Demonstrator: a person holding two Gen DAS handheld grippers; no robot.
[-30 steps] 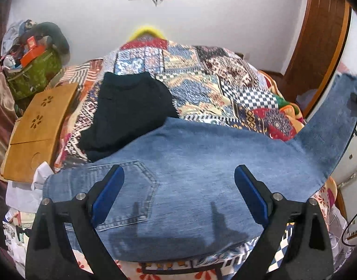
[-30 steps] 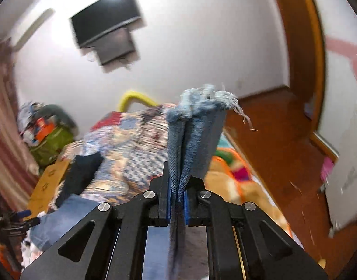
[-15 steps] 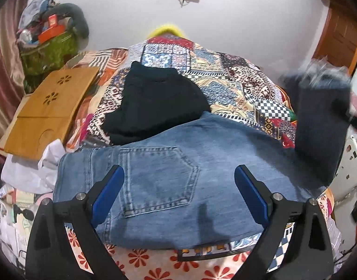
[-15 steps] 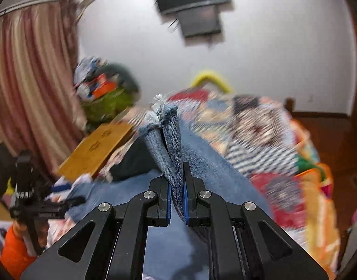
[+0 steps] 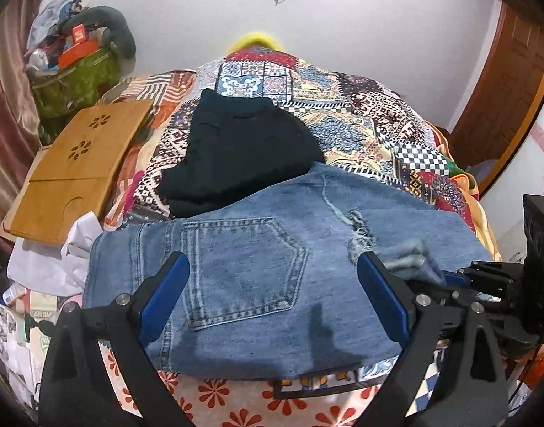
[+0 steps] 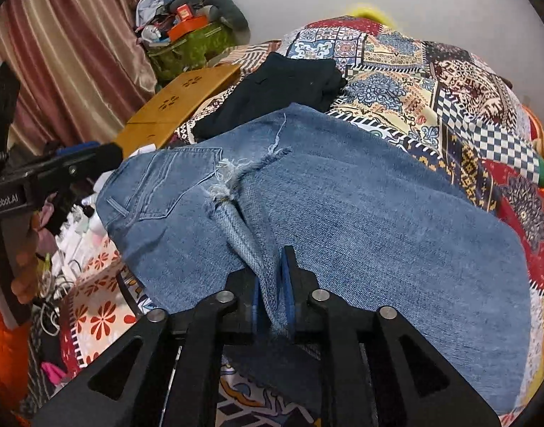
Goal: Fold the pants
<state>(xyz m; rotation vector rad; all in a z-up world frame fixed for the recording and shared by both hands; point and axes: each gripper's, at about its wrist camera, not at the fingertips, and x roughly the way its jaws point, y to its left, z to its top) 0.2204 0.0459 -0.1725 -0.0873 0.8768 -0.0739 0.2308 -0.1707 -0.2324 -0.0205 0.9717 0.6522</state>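
Observation:
Blue jeans [image 5: 272, 249] lie on the patchwork bedspread [image 5: 378, 124], the legs folded back over the seat. Their frayed hems [image 6: 229, 174] rest near the back pocket [image 5: 243, 270]. My right gripper [image 6: 272, 259] sits low over the denim [image 6: 378, 213]. Its jaws are opening, and a ridge of leg cloth is still pinched between the blue pads. In the left wrist view the same gripper [image 5: 449, 279] reaches in from the right edge. My left gripper [image 5: 272, 267] hovers open above the pocket, holding nothing.
A folded black garment [image 5: 243, 153] lies just beyond the jeans. A wooden lap tray [image 5: 76, 170] rests at the bed's left side, with a stuffed green bag [image 5: 76, 82] behind it. A wooden door [image 5: 503, 106] is on the right and a curtain [image 6: 76, 53] on the left.
My right gripper swung the raised leg ends from the right, over and down onto the seat of the jeans. The left gripper shifted slightly and stayed open.

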